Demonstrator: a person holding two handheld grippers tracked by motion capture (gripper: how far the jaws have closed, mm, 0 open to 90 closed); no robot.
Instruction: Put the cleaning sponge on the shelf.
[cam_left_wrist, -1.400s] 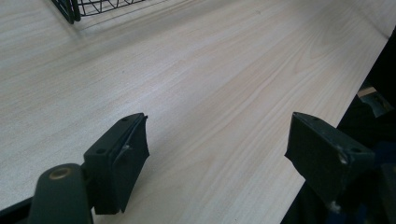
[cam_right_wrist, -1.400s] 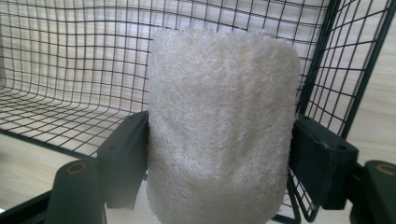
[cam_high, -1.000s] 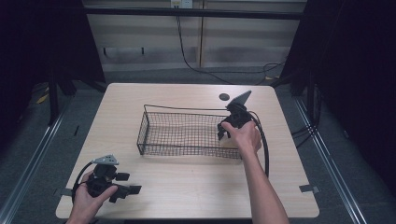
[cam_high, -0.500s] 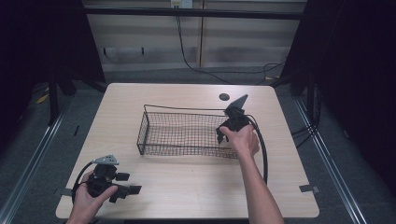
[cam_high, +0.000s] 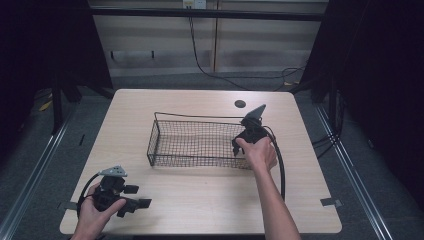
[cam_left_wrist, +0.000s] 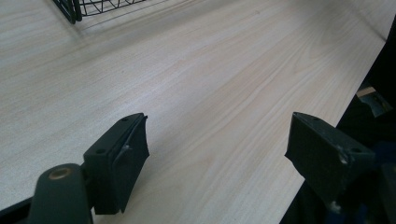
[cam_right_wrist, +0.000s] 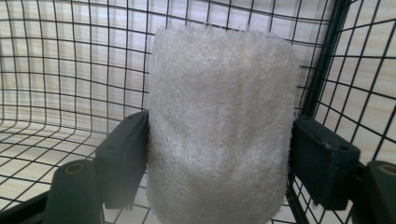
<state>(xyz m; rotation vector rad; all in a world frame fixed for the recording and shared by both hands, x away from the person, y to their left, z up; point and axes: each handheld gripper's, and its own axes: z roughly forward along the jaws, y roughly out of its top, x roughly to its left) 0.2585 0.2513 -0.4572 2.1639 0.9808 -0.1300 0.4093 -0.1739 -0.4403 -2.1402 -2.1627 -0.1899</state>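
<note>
A black wire basket (cam_high: 200, 118) stands in the middle of the light wooden table (cam_high: 200, 200). My right gripper (cam_high: 239, 145) reaches down into the basket's right end. In the right gripper view the right gripper (cam_right_wrist: 222, 154) is shut on a white fluffy cloth (cam_right_wrist: 219, 93), with the jaws pressing on both its sides. The cloth stands upright just inside the basket's mesh wall (cam_right_wrist: 327, 56). At the table's front left corner my left gripper (cam_high: 137, 196) rests low, far from the basket. In the left gripper view the left gripper (cam_left_wrist: 219, 140) stands wide open over bare wood.
A small dark round disc (cam_high: 240, 104) lies on the table behind the basket. A corner of the basket (cam_left_wrist: 70, 9) shows in the left gripper view. The table's near edge (cam_left_wrist: 336, 116) runs close to the left gripper. Dark floor and metal rails surround the table.
The right gripper has shifted slightly toward the person and lower into the basket's right end. The left gripper has stayed where it was.
</note>
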